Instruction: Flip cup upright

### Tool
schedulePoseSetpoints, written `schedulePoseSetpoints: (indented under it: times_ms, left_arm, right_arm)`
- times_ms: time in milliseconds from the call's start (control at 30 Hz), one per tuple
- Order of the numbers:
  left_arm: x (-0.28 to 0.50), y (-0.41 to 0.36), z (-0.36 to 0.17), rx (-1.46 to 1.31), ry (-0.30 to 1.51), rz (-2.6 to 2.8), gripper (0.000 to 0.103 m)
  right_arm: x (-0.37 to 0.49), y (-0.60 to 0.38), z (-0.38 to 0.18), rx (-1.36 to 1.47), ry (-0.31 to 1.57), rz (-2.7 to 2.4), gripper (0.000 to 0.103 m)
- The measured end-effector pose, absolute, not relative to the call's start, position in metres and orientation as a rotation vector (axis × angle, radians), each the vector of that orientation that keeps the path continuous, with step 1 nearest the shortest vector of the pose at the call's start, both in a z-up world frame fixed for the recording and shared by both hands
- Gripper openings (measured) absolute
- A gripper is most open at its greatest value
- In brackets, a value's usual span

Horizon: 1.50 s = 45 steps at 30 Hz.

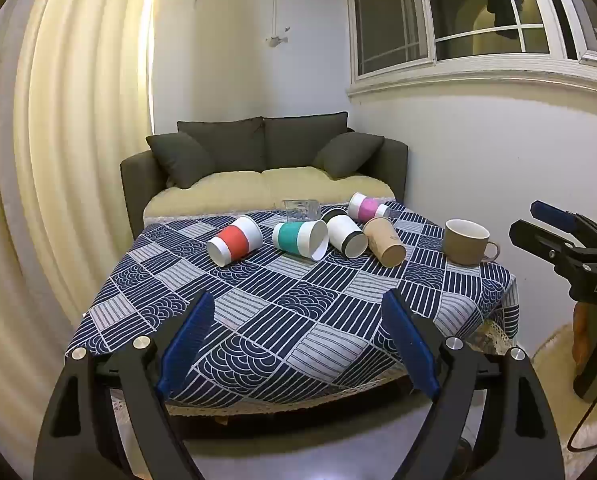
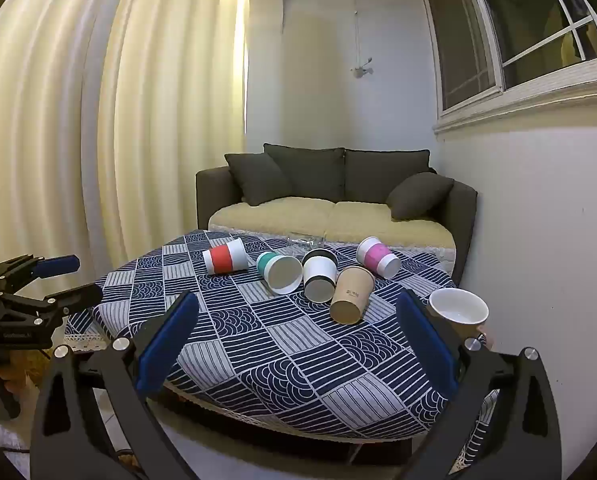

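Two-gripper rig before a small table (image 1: 258, 320) laid with a blue patterned cloth, a sofa (image 1: 264, 160) behind it. Left gripper (image 1: 298, 344) and right gripper (image 2: 298, 344) both hover at the near edge, at 6 o'clock of the cloth, jaws spread wide and empty. Neither touches a cup.

Five paper cups lie on their sides in a loose row across the far half of the table: a red-banded cup (image 1: 236, 240) at about 10 o'clock, a teal-banded cup (image 1: 300, 238) near 12, a black-banded cup (image 1: 346, 235) just beside it, a brown cup (image 1: 384, 246) touching or nearly touching that one, and a pink-banded cup (image 1: 368, 206) behind at 1 o'clock. A clear glass (image 1: 300, 208) sits at the far edge. A beige mug (image 1: 466, 240) stands upright at 3 o'clock, apart from the row.

Step in hand, as judged: approach, with no cup yet chosen or grasped. The next move likely calls for advancing one gripper toward a fallen cup, aligning the jaws across its body, closing gently enough not to crush the paper wall, then lifting and rotating it rim-up. The crowded middle cups leave little room for the fingers; the red-banded cup looks freest
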<state>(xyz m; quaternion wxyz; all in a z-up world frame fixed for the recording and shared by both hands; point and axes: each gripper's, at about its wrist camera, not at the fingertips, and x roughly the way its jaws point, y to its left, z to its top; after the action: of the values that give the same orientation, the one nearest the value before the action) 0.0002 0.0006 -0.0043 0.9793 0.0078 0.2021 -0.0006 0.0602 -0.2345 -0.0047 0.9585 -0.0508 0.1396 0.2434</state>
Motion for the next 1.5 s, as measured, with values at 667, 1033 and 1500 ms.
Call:
schedulePoseSetpoints:
  times_ms: [667,1033,1500]
  left_arm:
    - [0.001,0.001,-0.004,0.016,0.415,-0.001,0.084]
    - [0.004,0.003,-0.004,0.019,0.435,-0.004,0.084]
    - [0.039,0.0,-0.008,0.042,0.519,-0.054,0.084]
  right_arm:
    - [0.061,-0.234,-0.008,-0.105,0.286,0.492,0.098]
    - [0.069,-0.238,-0.012,-0.07,0.325,0.507,0.098]
    - [0.136,-0.24,-0.018,0.027,0.526,0.512,0.098]
